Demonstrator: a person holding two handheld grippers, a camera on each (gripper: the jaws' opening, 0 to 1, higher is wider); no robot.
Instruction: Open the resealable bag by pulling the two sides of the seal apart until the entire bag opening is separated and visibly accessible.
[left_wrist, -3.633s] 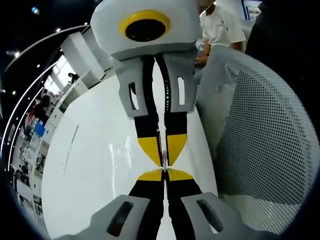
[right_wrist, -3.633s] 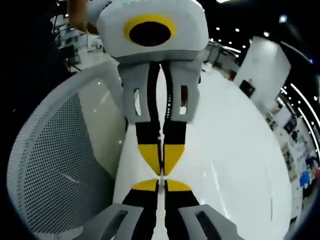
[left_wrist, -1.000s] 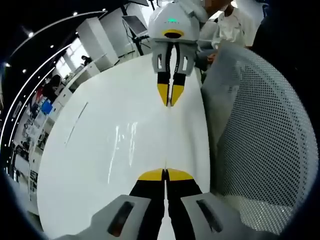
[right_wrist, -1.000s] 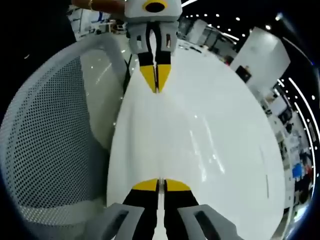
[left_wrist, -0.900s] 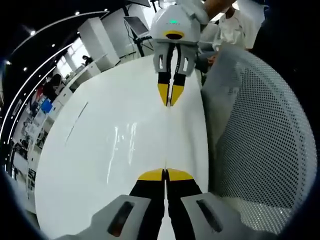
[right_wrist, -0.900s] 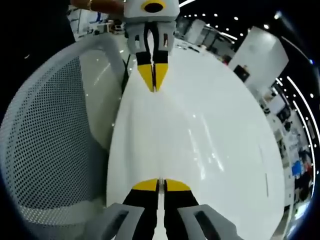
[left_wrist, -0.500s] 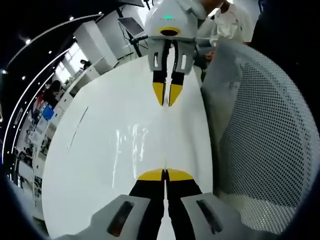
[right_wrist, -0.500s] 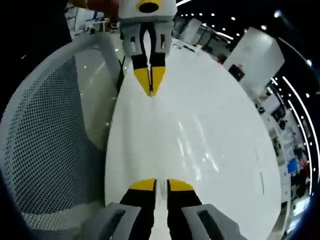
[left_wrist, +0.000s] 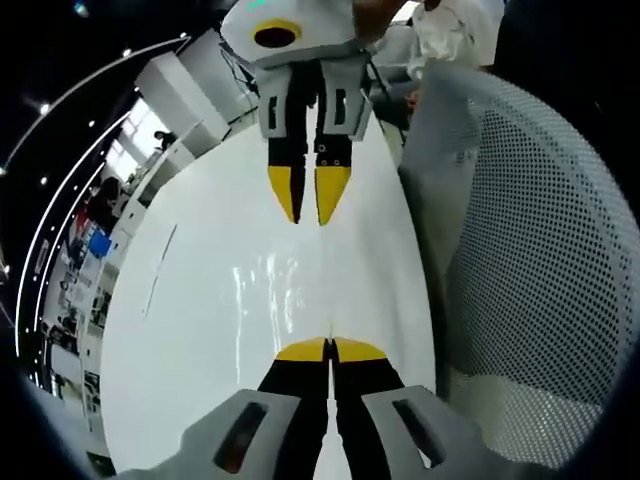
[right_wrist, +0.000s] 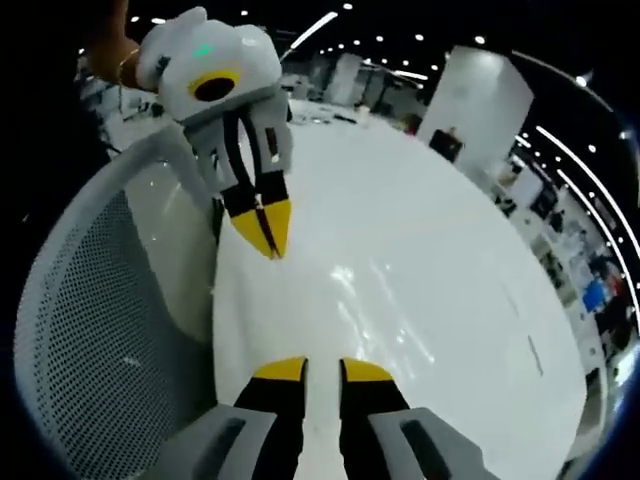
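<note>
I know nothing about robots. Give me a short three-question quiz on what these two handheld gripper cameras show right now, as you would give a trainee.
1. True or false: the yellow-tipped jaws of the left gripper are pressed together.
2. Multiple choice: what stands right beside the glossy white table?
A. a white perforated mesh chair back
B. a red metal toolbox
C. a green plastic bin
3. Fill in the blank: in the right gripper view, the yellow-tipped jaws of the right gripper stand ____, with a strip of table showing between them.

Key: 1 true; 2 A; 3 open.
</note>
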